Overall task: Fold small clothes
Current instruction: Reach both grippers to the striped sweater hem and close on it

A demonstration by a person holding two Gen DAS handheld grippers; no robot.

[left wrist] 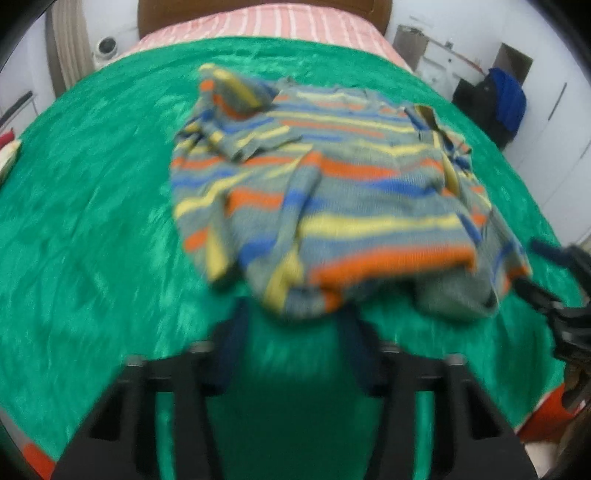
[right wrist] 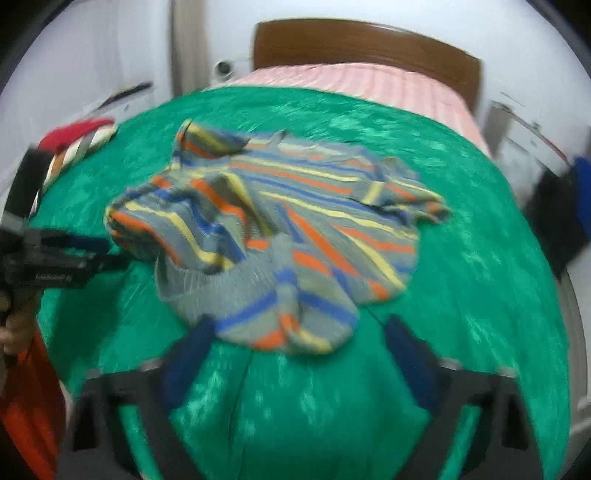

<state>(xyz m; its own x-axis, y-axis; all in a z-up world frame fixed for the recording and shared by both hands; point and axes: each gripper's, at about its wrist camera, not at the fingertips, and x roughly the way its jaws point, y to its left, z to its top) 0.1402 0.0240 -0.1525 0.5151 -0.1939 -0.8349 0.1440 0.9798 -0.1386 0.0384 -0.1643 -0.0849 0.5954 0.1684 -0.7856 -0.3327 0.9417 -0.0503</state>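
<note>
Left wrist view shows the left hand-held gripper (left wrist: 293, 310) tipped down toward the bed, its two dark blue fingers (left wrist: 231, 347) standing apart at a middling gap with bare green blanket (left wrist: 92, 221) between them. Their tips reach the near hem of a striped sweater (left wrist: 332, 184), and the hem lies across the gap, though motion blur hides whether either pad touches the knit; nothing is clamped. The sweater, grey with orange, yellow and blue bands, lies rumpled and roughly flat near the middle of the blanket, one sleeve folded over its far left shoulder and a grey ribbed edge bunched at its near right corner. Right wrist view shows the right hand-held gripper (right wrist: 299, 323) with its fingers spread wider, their tips on either side of the near bulge of the hem and not closed on it. At that view's left edge the other tool points in at the sweater's left side, gripped by a person's hand (right wrist: 14, 332) low in the corner. Beyond the blanket a pink striped sheet (left wrist: 277, 22) covers the head of the bed, backed by a brown headboard (right wrist: 369, 40). A folded red and striped cloth (right wrist: 81, 136) lies at the blanket's far left edge, well apart from the sweater. A blue garment (left wrist: 506, 99) hangs over something dark by the white wall on the right.
</note>
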